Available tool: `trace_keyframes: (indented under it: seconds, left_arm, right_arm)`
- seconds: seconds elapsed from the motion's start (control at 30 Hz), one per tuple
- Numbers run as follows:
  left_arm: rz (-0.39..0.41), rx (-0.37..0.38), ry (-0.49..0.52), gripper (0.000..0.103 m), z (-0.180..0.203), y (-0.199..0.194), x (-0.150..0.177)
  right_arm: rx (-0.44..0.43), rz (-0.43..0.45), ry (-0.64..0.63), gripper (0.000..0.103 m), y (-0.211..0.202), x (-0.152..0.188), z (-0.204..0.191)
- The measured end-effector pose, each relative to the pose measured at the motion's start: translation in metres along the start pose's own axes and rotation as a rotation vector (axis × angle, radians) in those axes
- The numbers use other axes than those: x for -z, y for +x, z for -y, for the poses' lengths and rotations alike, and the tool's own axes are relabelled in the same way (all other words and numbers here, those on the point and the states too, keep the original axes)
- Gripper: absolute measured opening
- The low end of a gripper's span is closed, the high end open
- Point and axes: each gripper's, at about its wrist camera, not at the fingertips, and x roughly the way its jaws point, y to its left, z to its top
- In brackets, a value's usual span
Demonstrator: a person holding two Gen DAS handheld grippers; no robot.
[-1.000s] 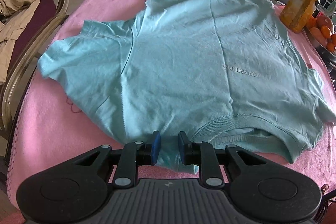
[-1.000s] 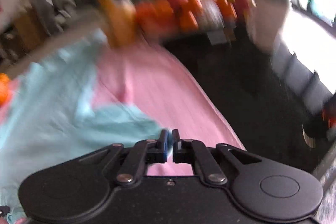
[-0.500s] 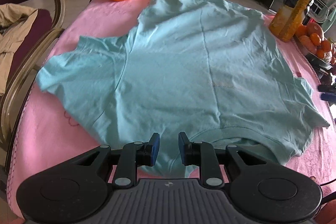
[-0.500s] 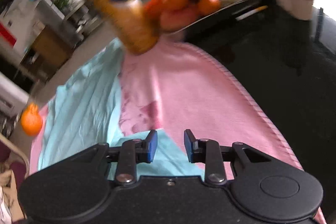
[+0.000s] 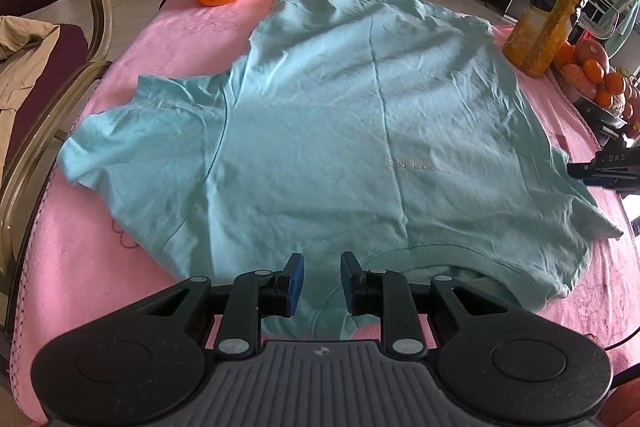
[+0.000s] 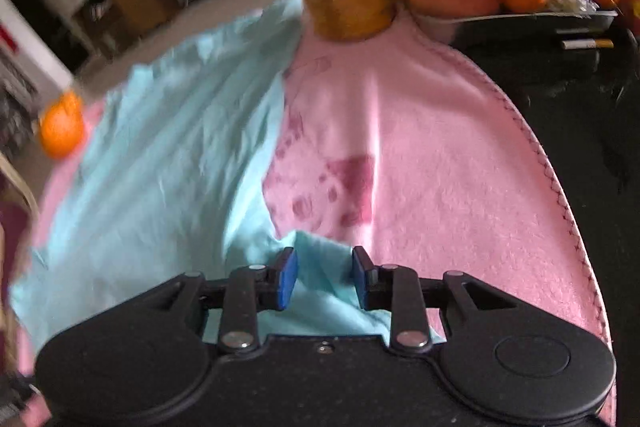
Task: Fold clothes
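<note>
The left tongs now stand with a wider gap between their blue pads than a second ago, and hold nothing; the ribbed collar of the pale turquoise cotton T-shirt lies just beneath and beyond them at the near edge of the desk. The right tongs, which were pinched on a sleeve a second ago, have since let it go and stand wide, the sleeve tip lying loose between and under the pads. Both releases suggest the spreading-out is over and a fold could follow, though the right view is blurred, so contact there is uncertain.

The shirt lies flat and lightly creased on the pink fleece blanket, sleeves out toward the left and right edges, hem at the far edge, with no fold in it.
</note>
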Motion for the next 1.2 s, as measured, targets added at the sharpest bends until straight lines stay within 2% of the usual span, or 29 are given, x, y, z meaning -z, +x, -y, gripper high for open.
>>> trace_keyframes:
  seconds: [0.03,0.07,0.17,0.27,0.33,0.4,0.5,0.57,0.6,0.7,0.8,0.87,0.97,1.0,1.07,1.13,1.2]
  left_arm:
    - [0.000,-0.004,-0.003,0.022,-0.001,0.000,0.000]
    - [0.000,-0.009,-0.008,0.022,-0.002,0.000,0.000]
    - [-0.003,-0.018,-0.012,0.022,-0.004,0.002,0.000]
    - [-0.016,-0.019,0.009,0.022,-0.001,0.006,0.002]
    - [-0.025,-0.023,0.022,0.022,0.000,0.009,0.003]
    - [-0.025,-0.024,0.022,0.022,-0.002,0.009,0.003]
    - [-0.014,-0.016,0.004,0.023,-0.007,0.006,0.001]
    - [-0.006,-0.014,0.004,0.023,-0.007,0.003,0.001]
    - [-0.002,-0.012,0.005,0.023,-0.007,0.001,0.002]
    - [0.004,-0.002,0.005,0.023,-0.005,-0.002,0.003]
    - [0.002,0.003,0.006,0.023,-0.004,-0.002,0.004]
    - [-0.006,0.002,0.006,0.023,-0.005,0.000,0.004]
    - [-0.017,0.000,0.003,0.023,-0.007,0.003,0.005]
    - [-0.020,-0.002,0.003,0.023,-0.007,0.003,0.005]
    - [-0.024,-0.006,-0.001,0.023,-0.009,0.005,0.005]
    - [-0.031,-0.006,-0.002,0.023,-0.011,0.006,0.006]
    - [-0.036,-0.008,-0.005,0.023,-0.013,0.006,0.006]
  right_arm:
    - [0.028,0.009,-0.020,0.012,0.001,0.001,-0.003]
    - [0.058,0.025,-0.035,0.005,-0.001,0.001,-0.006]
    - [0.161,0.156,-0.068,0.003,-0.016,0.001,-0.014]
    - [0.288,0.249,-0.171,0.003,-0.021,0.003,-0.027]
    - [0.356,0.211,-0.245,0.004,-0.005,0.006,-0.032]
    - [0.386,0.143,-0.265,0.008,0.010,0.007,-0.032]
    - [0.378,0.149,-0.205,0.020,-0.003,0.004,-0.027]
    - [0.345,0.187,-0.100,0.033,-0.028,0.004,-0.019]
    - [0.323,0.194,-0.030,0.036,-0.042,0.007,-0.011]
    - [0.181,0.159,0.235,0.037,-0.077,0.024,0.021]
    - [0.040,0.090,0.447,0.037,-0.081,0.045,0.051]
    - [0.012,0.056,0.518,0.036,-0.074,0.051,0.060]
    - [0.008,0.035,0.548,0.036,-0.060,0.050,0.059]
    - [0.000,0.036,0.553,0.035,-0.057,0.049,0.058]
    - [0.022,0.052,0.532,0.002,-0.054,0.048,0.053]
    - [0.136,0.117,0.453,0.001,-0.065,0.048,0.045]
    - [0.173,0.132,0.419,0.001,-0.071,0.049,0.042]
